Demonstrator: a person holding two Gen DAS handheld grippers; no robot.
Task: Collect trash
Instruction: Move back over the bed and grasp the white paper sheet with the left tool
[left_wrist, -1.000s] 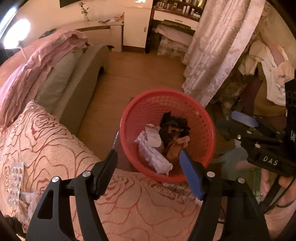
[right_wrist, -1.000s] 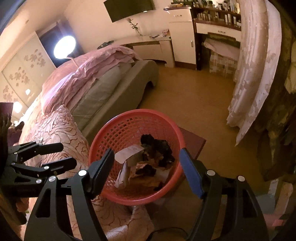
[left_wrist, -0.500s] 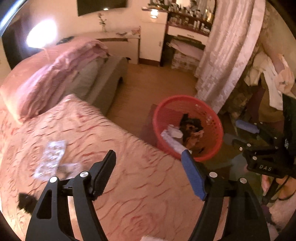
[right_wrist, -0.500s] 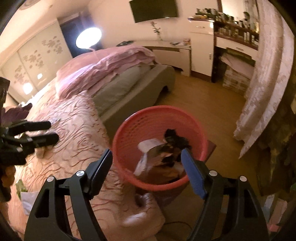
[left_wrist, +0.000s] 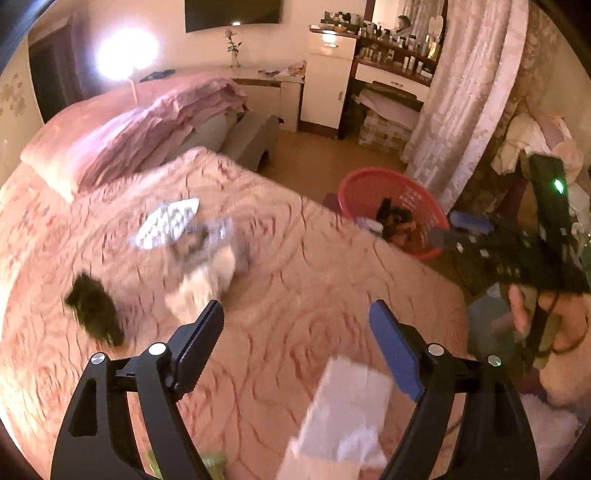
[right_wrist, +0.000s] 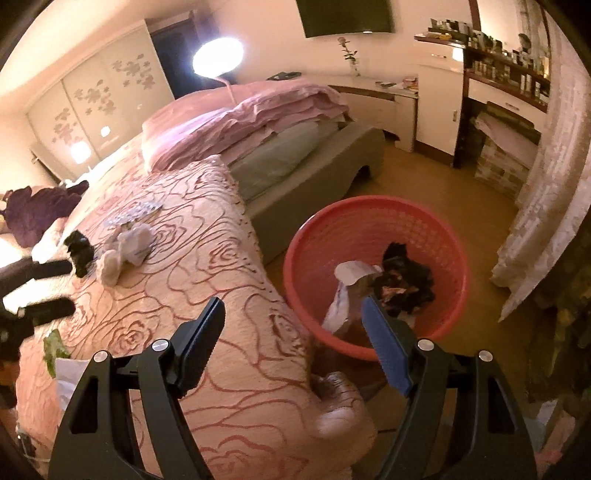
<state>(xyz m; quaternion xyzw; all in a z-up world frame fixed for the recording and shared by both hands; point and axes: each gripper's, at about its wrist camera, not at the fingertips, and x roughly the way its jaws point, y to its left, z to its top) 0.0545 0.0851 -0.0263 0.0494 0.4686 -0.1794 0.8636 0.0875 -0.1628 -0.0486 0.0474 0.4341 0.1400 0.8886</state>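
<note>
1. Left tool (left_wrist: 295, 325), jaws opening and empty, has swung from over the basket (left_wrist: 424, 199) to the bed (left_wrist: 314, 258).
2. Right tool (right_wrist: 291, 325): apart, empty.
3. Trash (left_wrist: 199, 280): crumpled, mid-bed; more fills the basket beside the bed's edge.

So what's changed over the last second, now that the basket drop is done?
The left tongs swung away from the red basket to over the bedspread, jaws opening and empty, with the white wrapper just below. The right tongs shifted slightly, open and empty beside the basket. Basket contents, blister pack and black scrap stayed put.
</note>
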